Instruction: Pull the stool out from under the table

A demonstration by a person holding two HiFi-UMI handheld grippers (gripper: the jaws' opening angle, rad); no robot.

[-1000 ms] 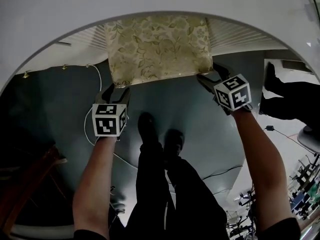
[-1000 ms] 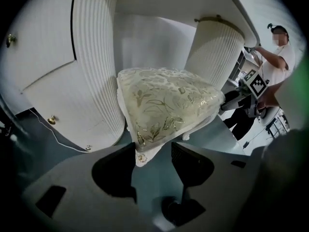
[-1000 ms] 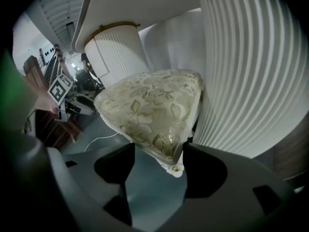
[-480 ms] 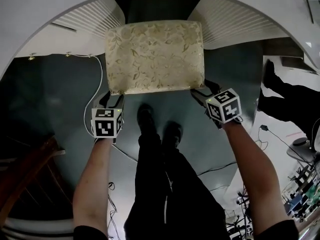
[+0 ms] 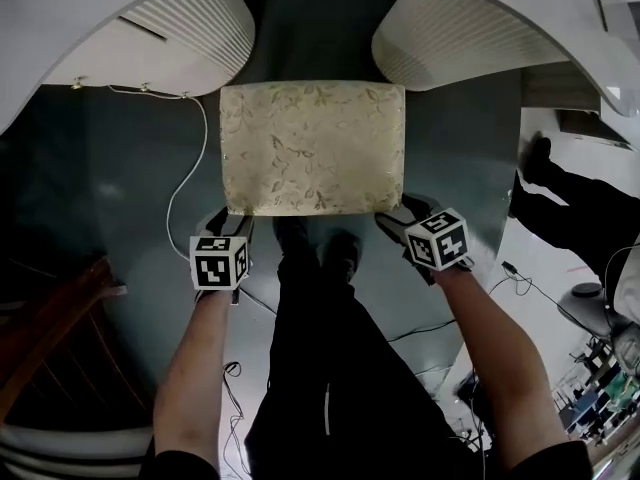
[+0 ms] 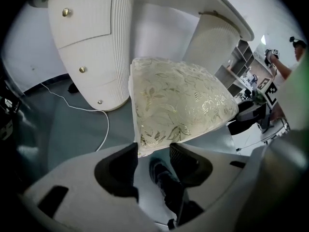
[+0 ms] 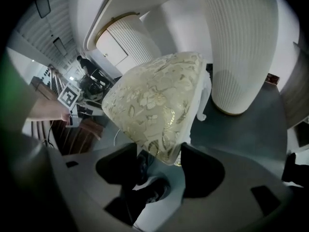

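as the stool point(image 5: 312, 148) needs dragging from under the table point(image 5: 60, 28), my left claw point(image 5: 228, 224), just tightened, and right claw point(image 5: 397, 215), just eased wider, pinch its near corners.

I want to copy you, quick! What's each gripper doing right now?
Left gripper: closed on a near corner of the stool, jaws just tightened.
Right gripper: closed on the stool's other near corner, jaws just eased slightly.

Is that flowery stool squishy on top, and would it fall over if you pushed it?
The stool is probably squishy on top: its flowery cloth bulges like a cushion. It would likely slide, not tip, because it looks wide and the floor looks smooth.
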